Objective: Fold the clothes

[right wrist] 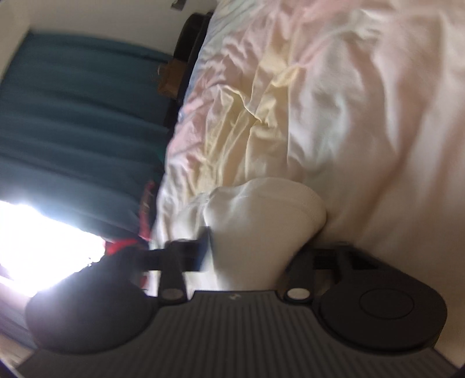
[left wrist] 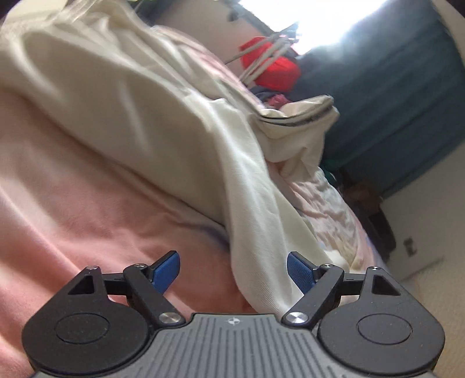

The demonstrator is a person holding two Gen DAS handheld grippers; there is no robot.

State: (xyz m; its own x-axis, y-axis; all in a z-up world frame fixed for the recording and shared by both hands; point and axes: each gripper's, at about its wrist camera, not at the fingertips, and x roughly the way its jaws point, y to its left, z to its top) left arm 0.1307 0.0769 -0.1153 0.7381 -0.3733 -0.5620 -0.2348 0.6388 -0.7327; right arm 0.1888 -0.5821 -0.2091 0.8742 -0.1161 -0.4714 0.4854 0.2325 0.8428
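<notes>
Left wrist view: left gripper (left wrist: 233, 271) gapes empty over the cream garment (left wrist: 162, 128) on the pink bedding (left wrist: 58, 221). Right gripper (right wrist: 255, 250) pinches a blurred fold; that thin bite may slip.

Setting: a home bedroom. I am working over a bed (left wrist: 72, 209) covered by a pink blanket, with a rumpled pale sheet (right wrist: 261, 96) along its edge. Teal curtains (left wrist: 401, 96) hang beside a bright window (left wrist: 319, 23). Cream clothing (left wrist: 139, 116) lies on the bed; a red item (left wrist: 279, 72) sits by a pile of laundry beyond.
</notes>
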